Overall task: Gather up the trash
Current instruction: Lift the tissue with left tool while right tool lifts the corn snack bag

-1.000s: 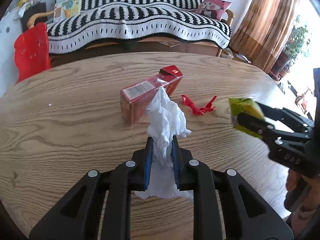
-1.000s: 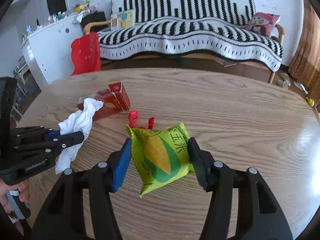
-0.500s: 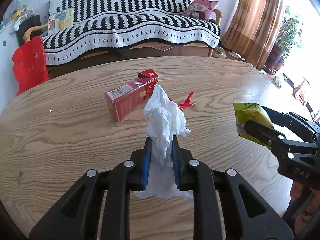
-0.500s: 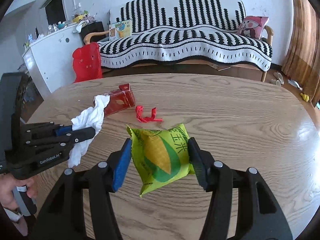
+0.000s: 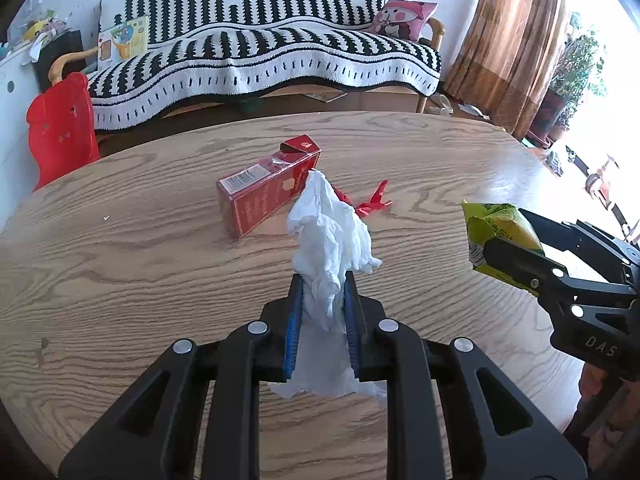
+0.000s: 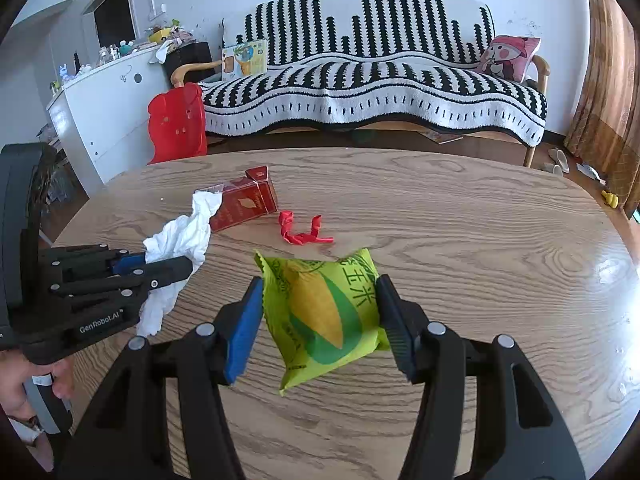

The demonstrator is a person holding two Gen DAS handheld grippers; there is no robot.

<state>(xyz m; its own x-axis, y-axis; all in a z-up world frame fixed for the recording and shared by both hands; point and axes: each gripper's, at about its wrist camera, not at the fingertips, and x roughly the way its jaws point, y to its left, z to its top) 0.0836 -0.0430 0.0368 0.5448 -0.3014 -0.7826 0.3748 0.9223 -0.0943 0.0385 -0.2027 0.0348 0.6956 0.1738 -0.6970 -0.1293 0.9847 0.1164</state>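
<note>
My left gripper is shut on a crumpled white tissue, held above the wooden table. The right gripper is shut on a yellow-green snack bag printed with a corn cob, also lifted off the table. Each gripper shows in the other's view: the right one with the bag at the right, the left one with the tissue at the left. A red carton lies on its side mid-table. Beside it lies a twisted red scrap.
Behind the table stands a sofa under a black-and-white striped blanket, with a pink cushion. A red plastic chair sits at the table's far left edge, next to a white cabinet. Brown curtains hang at the right.
Both grippers have drawn back a little from the carton and scrap, which now look smaller and farther away. Both grips are unchanged.
</note>
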